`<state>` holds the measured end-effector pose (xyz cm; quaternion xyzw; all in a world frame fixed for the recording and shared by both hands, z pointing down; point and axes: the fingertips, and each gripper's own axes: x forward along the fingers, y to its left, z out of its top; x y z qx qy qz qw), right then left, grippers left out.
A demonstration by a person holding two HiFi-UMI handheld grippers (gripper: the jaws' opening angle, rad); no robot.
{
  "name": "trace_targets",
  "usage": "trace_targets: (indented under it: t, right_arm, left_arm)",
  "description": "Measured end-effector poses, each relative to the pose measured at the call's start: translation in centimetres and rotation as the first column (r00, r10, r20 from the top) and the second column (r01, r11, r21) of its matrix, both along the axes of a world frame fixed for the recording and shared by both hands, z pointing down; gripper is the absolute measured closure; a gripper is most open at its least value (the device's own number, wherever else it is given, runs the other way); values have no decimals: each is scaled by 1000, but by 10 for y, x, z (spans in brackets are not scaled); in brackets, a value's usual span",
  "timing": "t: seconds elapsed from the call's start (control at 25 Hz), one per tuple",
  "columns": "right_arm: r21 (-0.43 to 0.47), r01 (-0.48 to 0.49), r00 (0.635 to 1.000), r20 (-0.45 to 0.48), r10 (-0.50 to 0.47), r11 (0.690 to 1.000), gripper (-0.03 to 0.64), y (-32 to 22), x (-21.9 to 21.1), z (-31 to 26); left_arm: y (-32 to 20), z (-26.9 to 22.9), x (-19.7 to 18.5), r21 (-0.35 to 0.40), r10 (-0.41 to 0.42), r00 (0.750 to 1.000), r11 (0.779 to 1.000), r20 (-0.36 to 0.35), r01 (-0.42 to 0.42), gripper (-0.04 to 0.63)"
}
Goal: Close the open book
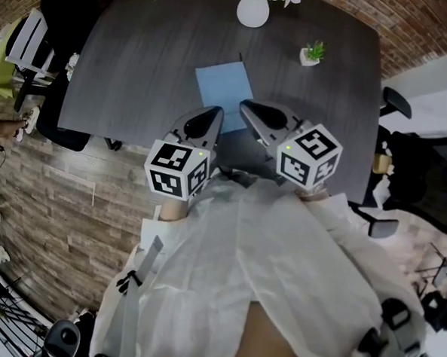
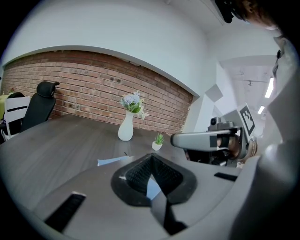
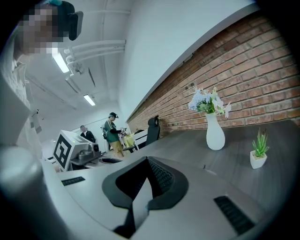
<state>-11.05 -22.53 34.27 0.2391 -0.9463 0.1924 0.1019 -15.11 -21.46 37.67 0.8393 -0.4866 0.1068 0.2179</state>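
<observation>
**Head view: both grippers shut at the near edge of the blue book**

Head view looks down on a dark grey table [image 1: 140, 63] with the book [image 1: 223, 92] lying flat near its middle, showing as a single light-blue rectangle. The left gripper [image 1: 209, 114] and the right gripper [image 1: 248, 107] sit side by side over the near part of the table. Their tips overlap the book's near edge, the left one at its near-left corner and the right one at its near-right corner. Whether either tip touches the book cannot be told.

Each gripper's own view shows its jaws pressed together with nothing between them. In the left gripper view the book is a thin blue sliver just beyond the jaws, and the right gripper reaches in from the right.

A white vase [image 1: 253, 10] with flowers stands at the table's far edge. A small potted plant [image 1: 312, 55] is to its right and nearer, well apart from the book. A black office chair [image 1: 427, 179] stands right of the table.
</observation>
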Motion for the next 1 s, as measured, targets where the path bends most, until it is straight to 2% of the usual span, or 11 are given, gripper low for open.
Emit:
trace_targets:
  t: [1.0]
  right_arm:
    - [-47,18,1000,-16,-19,999,612,0,0,19]
  left_arm:
    - [2,17,4,-61,19,1000,998,6,-19,591]
